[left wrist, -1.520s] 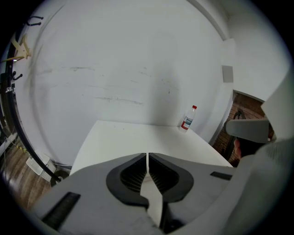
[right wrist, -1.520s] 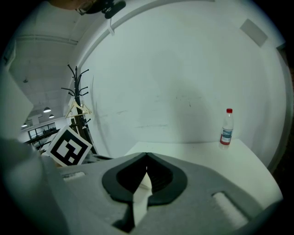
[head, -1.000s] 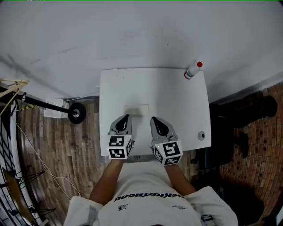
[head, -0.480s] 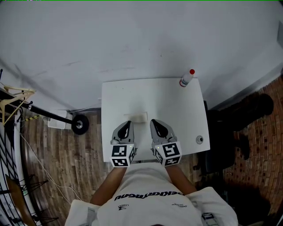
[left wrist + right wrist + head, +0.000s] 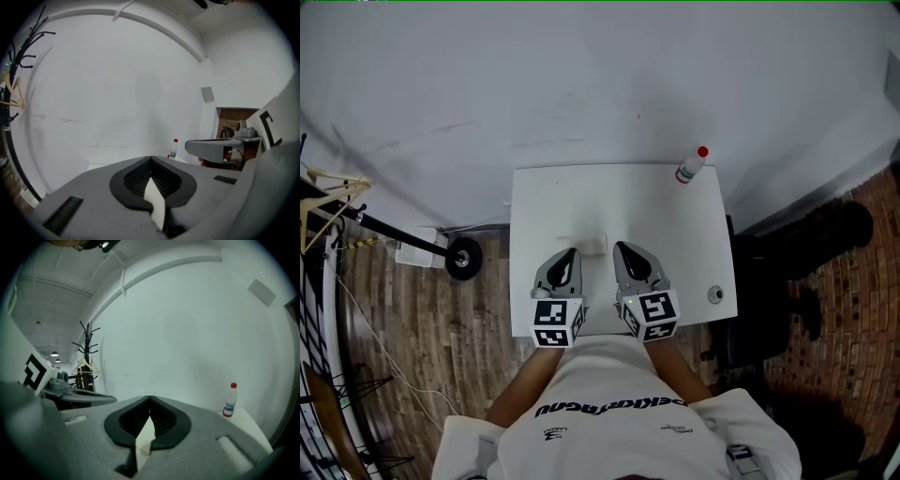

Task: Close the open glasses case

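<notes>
L gripper, R gripper unmoved; jaws closed.

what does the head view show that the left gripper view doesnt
Head view only: the case ahead of the left gripper, and the person's shirt. Left gripper view only: its own jaws close up, together, and a wall plate. Both: the bottle, the right gripper, the wall.

I can't tell if the glasses case on the table is open, way too tiny; same for the round thing at its edge.
</notes>
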Demonstrator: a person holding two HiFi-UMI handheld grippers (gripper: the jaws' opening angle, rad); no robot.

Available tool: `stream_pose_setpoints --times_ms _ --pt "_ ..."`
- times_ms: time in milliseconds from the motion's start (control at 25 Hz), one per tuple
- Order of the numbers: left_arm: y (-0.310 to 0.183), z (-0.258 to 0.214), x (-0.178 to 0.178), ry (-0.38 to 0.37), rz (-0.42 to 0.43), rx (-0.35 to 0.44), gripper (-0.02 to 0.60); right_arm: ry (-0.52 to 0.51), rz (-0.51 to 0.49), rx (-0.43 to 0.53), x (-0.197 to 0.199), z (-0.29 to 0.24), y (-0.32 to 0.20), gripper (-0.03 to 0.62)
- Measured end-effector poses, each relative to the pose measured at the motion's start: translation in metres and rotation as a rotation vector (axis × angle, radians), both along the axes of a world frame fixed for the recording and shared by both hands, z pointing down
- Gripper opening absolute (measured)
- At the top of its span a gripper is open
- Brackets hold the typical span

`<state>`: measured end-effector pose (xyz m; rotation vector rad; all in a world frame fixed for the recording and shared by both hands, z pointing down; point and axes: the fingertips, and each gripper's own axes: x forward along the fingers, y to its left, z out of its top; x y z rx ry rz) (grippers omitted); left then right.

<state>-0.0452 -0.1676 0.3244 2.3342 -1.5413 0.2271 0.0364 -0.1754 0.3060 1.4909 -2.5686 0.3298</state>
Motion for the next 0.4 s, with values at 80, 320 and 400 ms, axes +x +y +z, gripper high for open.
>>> stream_pose_setpoints --times_ms 80,320,400 --pt "-0.0006 -0.0033 -0.0004 0.000 -0.005 0.010 -0.002 -0.001 -0.003 -0.002 -0.0006 0.0004 0.0006 0.002" --pt "-0.0021 -0.0076 -0.0022 0.000 -0.019 0.033 -0.002 -0.002 -0.004 0.009 -0.0009 -0.0035 -0.0009 0.000" --pt "-0.0038 -0.0083 -0.0032 0.001 -0.022 0.036 -0.002 -0.004 -0.005 0.010 -0.0016 -0.0040 -0.0027 0.002"
